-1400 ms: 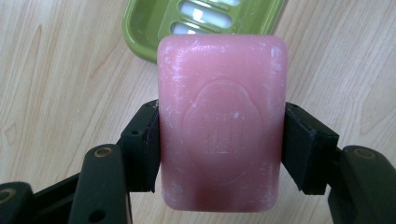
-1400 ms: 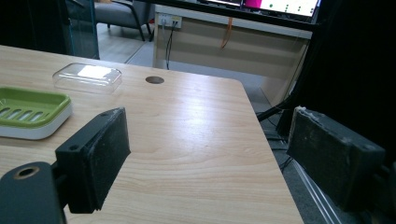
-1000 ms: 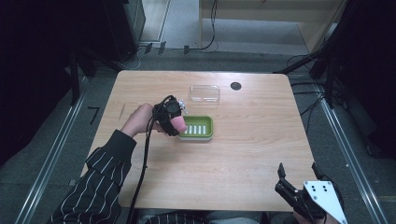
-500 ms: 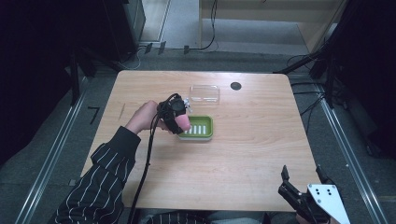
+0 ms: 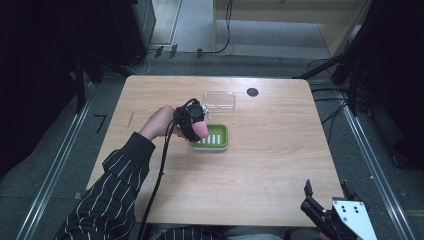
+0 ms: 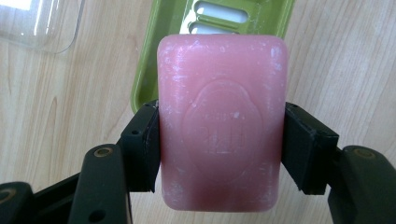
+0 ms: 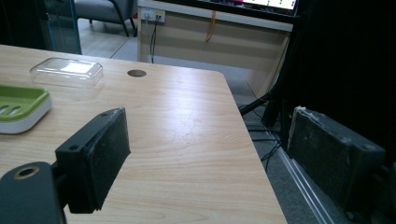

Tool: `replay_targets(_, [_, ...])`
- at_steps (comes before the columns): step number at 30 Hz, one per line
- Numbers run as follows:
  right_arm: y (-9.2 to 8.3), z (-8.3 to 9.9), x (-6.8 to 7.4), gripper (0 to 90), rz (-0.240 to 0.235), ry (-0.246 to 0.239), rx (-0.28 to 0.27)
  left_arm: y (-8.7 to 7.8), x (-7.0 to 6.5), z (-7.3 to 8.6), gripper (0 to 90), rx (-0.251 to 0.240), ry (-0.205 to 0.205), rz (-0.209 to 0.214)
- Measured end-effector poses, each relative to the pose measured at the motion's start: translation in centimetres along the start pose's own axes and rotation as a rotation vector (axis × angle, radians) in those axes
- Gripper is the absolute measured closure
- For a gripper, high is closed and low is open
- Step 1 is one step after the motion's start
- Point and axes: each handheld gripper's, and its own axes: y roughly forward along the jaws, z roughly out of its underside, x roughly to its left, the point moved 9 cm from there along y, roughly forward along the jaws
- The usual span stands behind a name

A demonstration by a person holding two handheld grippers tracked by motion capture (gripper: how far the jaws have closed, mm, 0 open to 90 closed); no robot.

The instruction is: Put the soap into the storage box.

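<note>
1. Soap [image 6: 222, 123], a pink bar, sits clamped between the two jaws of my left claw [image 5: 196, 126], one pad pressed to each long side.
2. Its stamped face is turned to the left gripper view; the lettering is too blurred to read.
3. I hold the bar in the air over the left end of the green dish [image 5: 212, 136], whose slotted floor shows past the bar's far edge.
4. That dish rests near the middle of the table [image 5: 280, 165].
5. A clear lid [image 5: 219, 99] lies on the wood just behind the dish, apart from it, with a small dark hole [image 5: 252, 92] in the tabletop to its right.
6. My right claw [image 5: 327, 200] is at the table's near right corner, well apart from the dish, its jaws spread wide with nothing between them.
7. My striped sleeve [image 5: 112, 190] reaches in from the lower left.
</note>
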Motion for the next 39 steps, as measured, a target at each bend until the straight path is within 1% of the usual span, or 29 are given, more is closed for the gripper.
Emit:
replay_targets(7, [-0.3, 0.2, -0.4, 12.7, 0.012, 0.002, 0.003, 0.2, 0.2, -0.5, 38.2, 0.002, 0.013, 0.001])
replay_targets(8, [-0.4, 0.2, -0.4, 12.7, 0.013, 0.001, 0.003, 0.2, 0.3, -0.7, 38.2, 0.003, 0.023, -0.004])
replay_targets(11, [-0.5, 0.2, -0.6, 12.7, 0.018, 0.005, 0.002, 0.3, 0.3, -0.9, 38.2, -0.002, 0.022, -0.002])
replay_targets(16, [-0.7, 0.3, -0.7, 12.7, 0.023, 0.006, 0.005, 0.5, 0.4, -1.4, 38.2, 0.004, 0.045, -0.005])
replay_targets(19, [-0.7, 0.3, -0.8, 12.7, 0.024, 0.005, 0.005, 0.6, 0.4, -1.5, 38.2, 0.005, 0.045, -0.006])
replay_targets(20, [-0.8, 0.3, -0.8, 12.7, 0.026, 0.005, 0.005, 0.6, 0.5, -1.6, 38.2, 0.003, 0.054, -0.005])
replay_targets(24, [-0.8, 0.4, -0.9, 12.7, 0.029, 0.007, 0.008, 0.8, 0.5, -1.8, 38.2, -0.001, 0.057, -0.004])
replay_targets(27, [-0.9, 0.4, -0.9, 12.7, 0.031, 0.008, 0.01, 0.9, 0.5, -2.0, 38.2, 0.005, 0.066, -0.003])
replay_targets(32, [-0.9, 0.4, -1.0, 12.7, 0.033, 0.008, 0.009, 1.3, 0.6, -2.4, 38.2, 0.015, 0.087, 0.0])
replay_targets(37, [-0.9, 0.5, -1.0, 12.7, 0.034, 0.007, 0.01, 1.8, 0.6, -2.6, 38.2, 0.015, 0.095, 0.009])
replay_targets(39, [-0.9, 0.4, -1.0, 12.7, 0.034, 0.006, 0.01, 2.1, 0.6, -2.7, 38.2, 0.02, 0.108, 0.009])
